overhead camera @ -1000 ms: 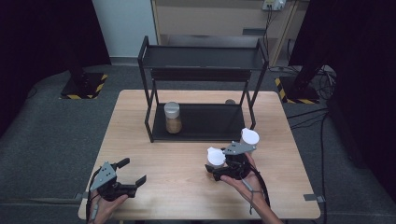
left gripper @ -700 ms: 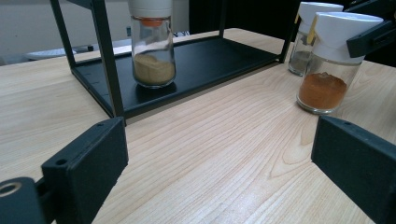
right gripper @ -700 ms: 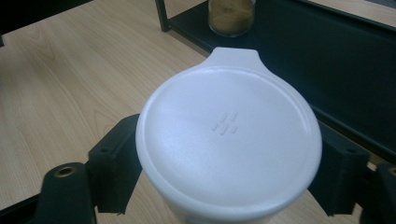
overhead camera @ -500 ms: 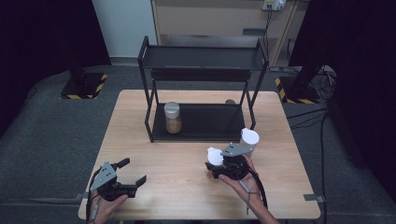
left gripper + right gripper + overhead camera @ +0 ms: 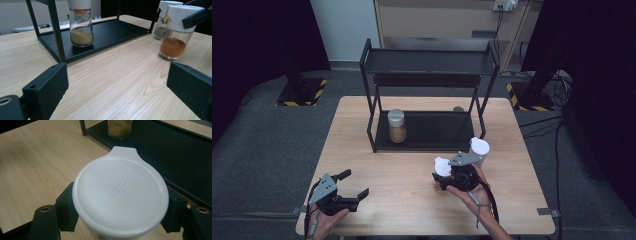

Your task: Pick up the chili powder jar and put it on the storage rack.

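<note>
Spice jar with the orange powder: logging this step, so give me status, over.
Right gripper shut on the orange-powder jar, upright on the table. Left gripper open, idle. Second jar beside it; rack ahead holds one jar.

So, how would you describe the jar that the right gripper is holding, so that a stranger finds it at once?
Start at the black rack on the wooden table. In front of its right end two white-lidded jars stand on the table, outside the rack. The wanted jar is the nearer one, between the jaws of the right gripper; it holds orange powder, and its neighbour stands free.
</note>
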Tool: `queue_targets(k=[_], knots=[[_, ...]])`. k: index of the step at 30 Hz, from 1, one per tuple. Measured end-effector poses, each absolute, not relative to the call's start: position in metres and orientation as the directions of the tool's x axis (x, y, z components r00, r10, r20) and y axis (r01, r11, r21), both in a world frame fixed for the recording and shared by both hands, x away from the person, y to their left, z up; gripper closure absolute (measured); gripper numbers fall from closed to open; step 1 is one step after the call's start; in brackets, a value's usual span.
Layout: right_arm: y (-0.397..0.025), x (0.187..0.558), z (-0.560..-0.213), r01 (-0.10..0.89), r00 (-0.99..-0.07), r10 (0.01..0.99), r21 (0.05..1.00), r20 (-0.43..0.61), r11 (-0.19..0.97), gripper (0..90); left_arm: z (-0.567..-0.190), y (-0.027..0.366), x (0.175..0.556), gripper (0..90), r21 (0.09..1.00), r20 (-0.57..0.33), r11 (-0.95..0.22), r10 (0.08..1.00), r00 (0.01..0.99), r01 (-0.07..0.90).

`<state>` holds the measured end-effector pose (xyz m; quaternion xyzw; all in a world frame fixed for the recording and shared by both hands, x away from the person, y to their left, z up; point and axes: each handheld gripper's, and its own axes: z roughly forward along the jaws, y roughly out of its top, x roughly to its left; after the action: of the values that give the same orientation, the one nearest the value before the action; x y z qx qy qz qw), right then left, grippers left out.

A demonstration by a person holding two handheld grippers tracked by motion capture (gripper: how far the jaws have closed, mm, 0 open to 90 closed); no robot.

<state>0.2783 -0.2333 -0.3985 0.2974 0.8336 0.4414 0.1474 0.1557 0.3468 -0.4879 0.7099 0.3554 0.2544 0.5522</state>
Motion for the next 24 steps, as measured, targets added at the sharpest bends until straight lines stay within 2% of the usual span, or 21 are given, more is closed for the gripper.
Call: queue_targets(k=[24], knots=[[-0.23, 0.308, -0.345, 0.268, -0.831, 0.556, 0.849, -0.035, 0.455, 31.0, -0.488, 0.347, 0.156, 2.9, 0.965, -0.033, -0.136, 0.785, 0.618, 0.224]])
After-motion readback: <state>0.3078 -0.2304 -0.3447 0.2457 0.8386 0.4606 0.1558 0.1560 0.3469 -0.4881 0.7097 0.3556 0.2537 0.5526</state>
